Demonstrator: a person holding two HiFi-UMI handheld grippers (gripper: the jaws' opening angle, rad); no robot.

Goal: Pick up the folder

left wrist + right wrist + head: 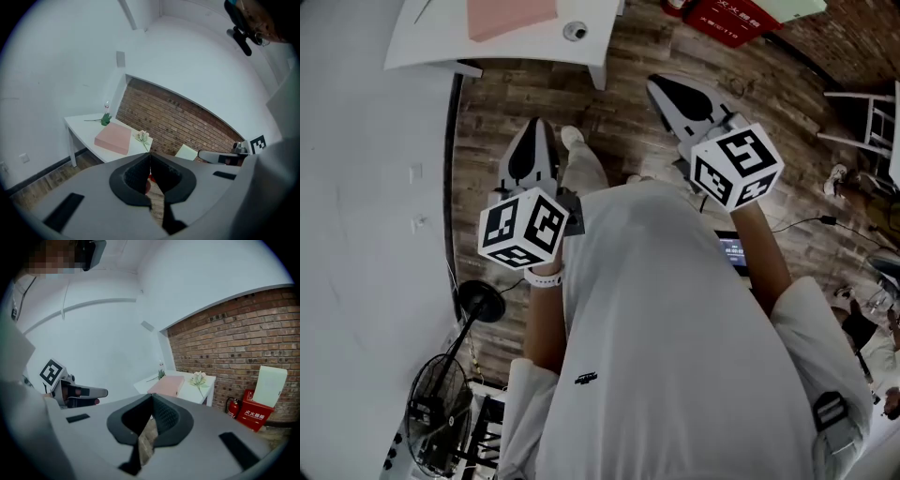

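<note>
The pink folder point(511, 16) lies flat on a white table point(431, 47) at the top of the head view, well ahead of both grippers. In the left gripper view the folder point(114, 138) sits far off beyond my left gripper point(149, 154), whose jaws are shut with nothing between them. From the right gripper view the folder point(168, 385) is likewise distant, and my right gripper point(152, 397) is shut and empty. Seen from the head, the left gripper point(532, 127) and right gripper point(656, 84) hang over the wooden floor, short of the table.
An artificial flower point(143, 136) lies on the table next to the folder, with a green sprig point(105, 119) at its far end. A red fire-equipment box point(255, 411) and a pale green board point(271, 385) stand by the brick wall. A floor fan point(441, 403) stands behind at the left.
</note>
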